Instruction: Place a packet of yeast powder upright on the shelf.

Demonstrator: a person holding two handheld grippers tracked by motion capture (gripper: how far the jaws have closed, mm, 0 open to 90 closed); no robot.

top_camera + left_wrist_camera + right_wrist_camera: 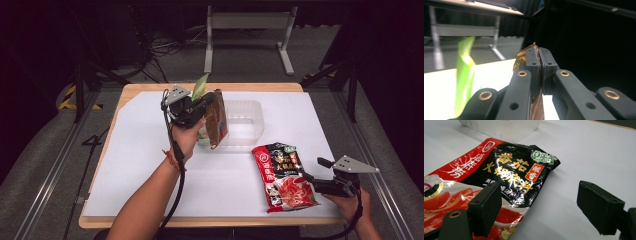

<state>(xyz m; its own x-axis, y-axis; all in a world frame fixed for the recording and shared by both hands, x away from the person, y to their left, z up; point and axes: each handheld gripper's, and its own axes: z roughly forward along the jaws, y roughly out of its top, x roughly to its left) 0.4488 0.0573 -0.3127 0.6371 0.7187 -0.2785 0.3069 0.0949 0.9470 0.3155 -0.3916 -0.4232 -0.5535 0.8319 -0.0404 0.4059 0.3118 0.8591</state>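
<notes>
Watching from the side, I see the left gripper (196, 107) held up over the table (150, 165), its jaws pressed tight together on the top edge of a brown-and-gold packet (218, 120), which hangs down just at the near left corner of the clear plastic tub (250, 122). A green packet (200, 87) sticks up beside the same gripper; whether it is pinched too or only leaning there I cannot tell. That thin edge grip is the weak point: the foil could slide out if the hand swings, and the packet would likely drop on the table short of the tub. Its lower corner might also catch the tub's rim and nudge the light tub away. The right gripper (536, 205) sits low at the table's right edge, jaws wide apart and holding nothing, one jaw over the corner of the red-and-black sauce packet (499, 175) lying flat. Closing there might only crease the slick wrapper or push it along.
</notes>
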